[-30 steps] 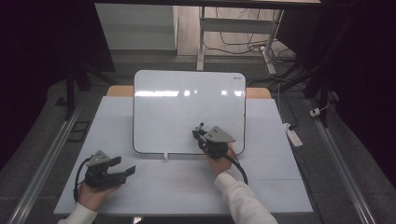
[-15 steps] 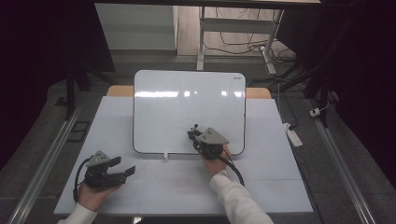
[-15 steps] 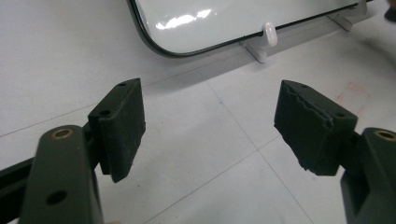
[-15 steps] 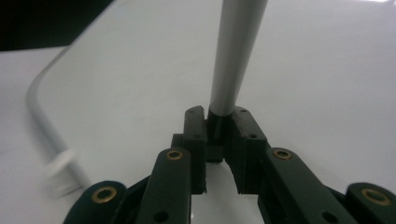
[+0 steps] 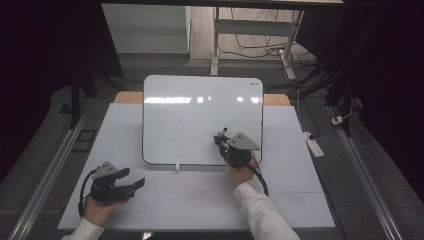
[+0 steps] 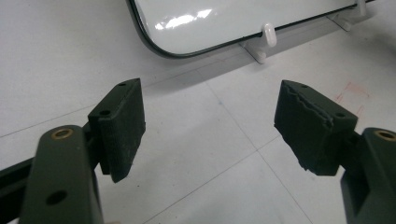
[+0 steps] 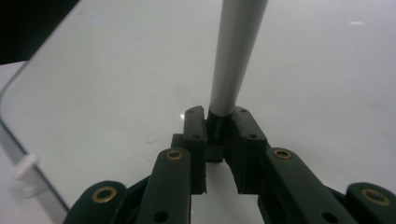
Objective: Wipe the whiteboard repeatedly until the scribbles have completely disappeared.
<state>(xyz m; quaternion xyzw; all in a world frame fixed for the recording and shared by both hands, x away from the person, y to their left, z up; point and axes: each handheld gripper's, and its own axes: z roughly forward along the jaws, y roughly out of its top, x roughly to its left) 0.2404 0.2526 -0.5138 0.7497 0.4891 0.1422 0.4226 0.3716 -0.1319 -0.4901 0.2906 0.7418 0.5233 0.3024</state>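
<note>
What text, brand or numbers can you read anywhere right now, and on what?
Whiteboard: a small dark mark in its top right corner, probably a brand, too small to read.
Pen in the right hand-held gripper: no print on the side shown.
Table: faint red marks, not legible.

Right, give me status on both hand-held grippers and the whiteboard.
Right hand-held gripper shut on marker, over whiteboard. Left hand-held gripper open, empty, on table. Board face blank, nothing in the way.
</note>
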